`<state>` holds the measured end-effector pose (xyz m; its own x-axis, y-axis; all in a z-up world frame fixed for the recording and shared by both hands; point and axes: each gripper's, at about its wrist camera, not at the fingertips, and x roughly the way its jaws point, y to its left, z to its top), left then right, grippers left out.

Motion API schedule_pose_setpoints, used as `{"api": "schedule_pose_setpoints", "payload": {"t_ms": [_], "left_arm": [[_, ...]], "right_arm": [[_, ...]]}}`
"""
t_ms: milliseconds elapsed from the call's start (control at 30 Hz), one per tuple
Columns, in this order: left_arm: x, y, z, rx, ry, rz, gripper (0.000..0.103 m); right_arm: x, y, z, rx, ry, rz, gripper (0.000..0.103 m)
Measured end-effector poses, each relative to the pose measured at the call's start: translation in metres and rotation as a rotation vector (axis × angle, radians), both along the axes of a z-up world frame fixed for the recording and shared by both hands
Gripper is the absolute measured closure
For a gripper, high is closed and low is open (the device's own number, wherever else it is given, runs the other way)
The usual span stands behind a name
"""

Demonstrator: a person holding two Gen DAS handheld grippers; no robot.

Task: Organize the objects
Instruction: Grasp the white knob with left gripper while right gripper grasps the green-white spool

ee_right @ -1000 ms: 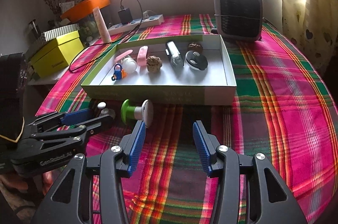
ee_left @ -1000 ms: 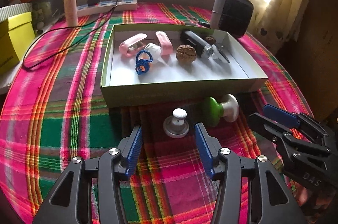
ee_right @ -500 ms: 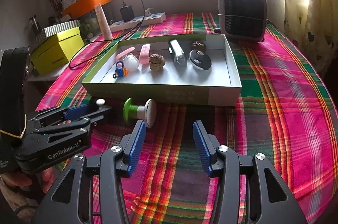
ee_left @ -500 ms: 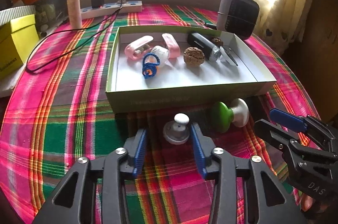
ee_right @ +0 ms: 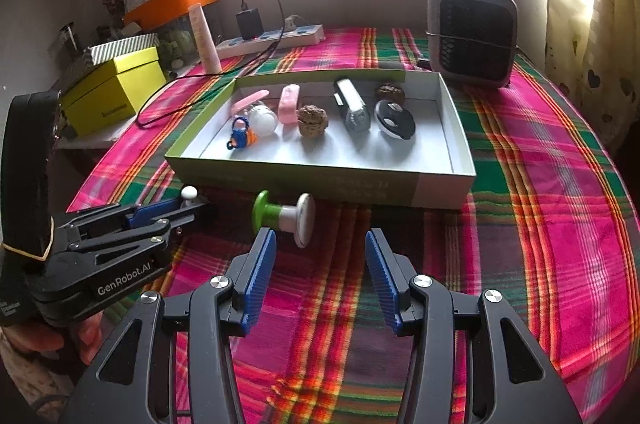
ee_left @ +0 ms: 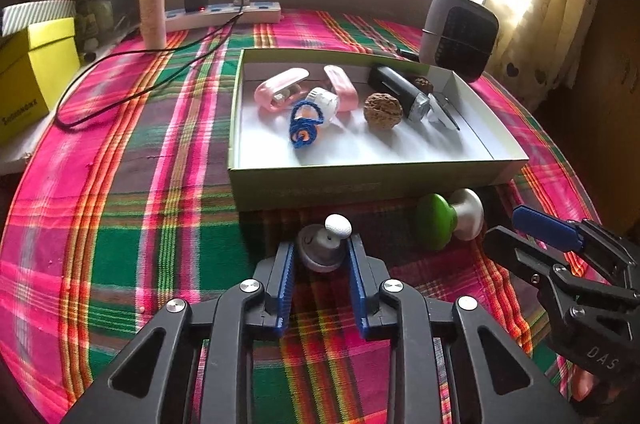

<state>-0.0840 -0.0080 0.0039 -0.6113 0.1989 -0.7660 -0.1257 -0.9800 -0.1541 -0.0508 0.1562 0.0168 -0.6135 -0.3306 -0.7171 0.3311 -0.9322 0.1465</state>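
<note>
**Left gripper closing round the knob; right gripper idle**

My left gripper (ee_left: 322, 256) sits low over the plaid cloth (ee_left: 120, 224) near the table's front edge. Its jaws are closing, with the grey knob (ee_left: 322, 248) between the blue pads (ee_left: 286, 276). Both pads look to be touching the knob's disc-shaped base, left and right. The knob's white cap points up and away from me. The knob stands on the cloth, just in front of the box's (ee_left: 360, 184) near wall.

My right gripper (ee_right: 320, 260) hovers with its jaws half apart and nothing between them, only cloth below. Just beyond its left pad lies the green-and-white stamp (ee_right: 284, 214) on its side, green end left, white end right, near the box's front wall but apart from it.

Inside the box, from the left: pink case (ee_left: 280, 90), blue charm (ee_left: 304, 126) against a white roll, second pink piece, walnut (ee_left: 382, 110), black-and-silver tube (ee_left: 400, 90), and a round black item (ee_right: 394, 118) with a second walnut behind it.

Beyond the box, at the far right of the table, stands a heater (ee_right: 472, 36). A power strip (ee_left: 224, 16) lies along the far edge.
</note>
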Motion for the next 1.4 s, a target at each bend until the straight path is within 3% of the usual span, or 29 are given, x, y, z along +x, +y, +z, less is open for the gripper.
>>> {"api": "schedule_pose_setpoints", "payload": {"t_ms": [200, 733, 1400], "left_arm": [[0.002, -0.012, -0.001, 0.012, 0.0, 0.027, 0.08], [0.002, -0.016, -0.001, 0.031, 0.01, 0.023, 0.08], [0.003, -0.017, -0.001, 0.034, 0.011, 0.023, 0.08]], "right_arm": [[-0.007, -0.012, -0.001, -0.013, -0.004, 0.004, 0.055], [-0.022, -0.036, -0.014, 0.094, -0.036, 0.019, 0.055], [-0.029, -0.032, -0.019, 0.139, -0.039, -0.041, 0.055]]}}
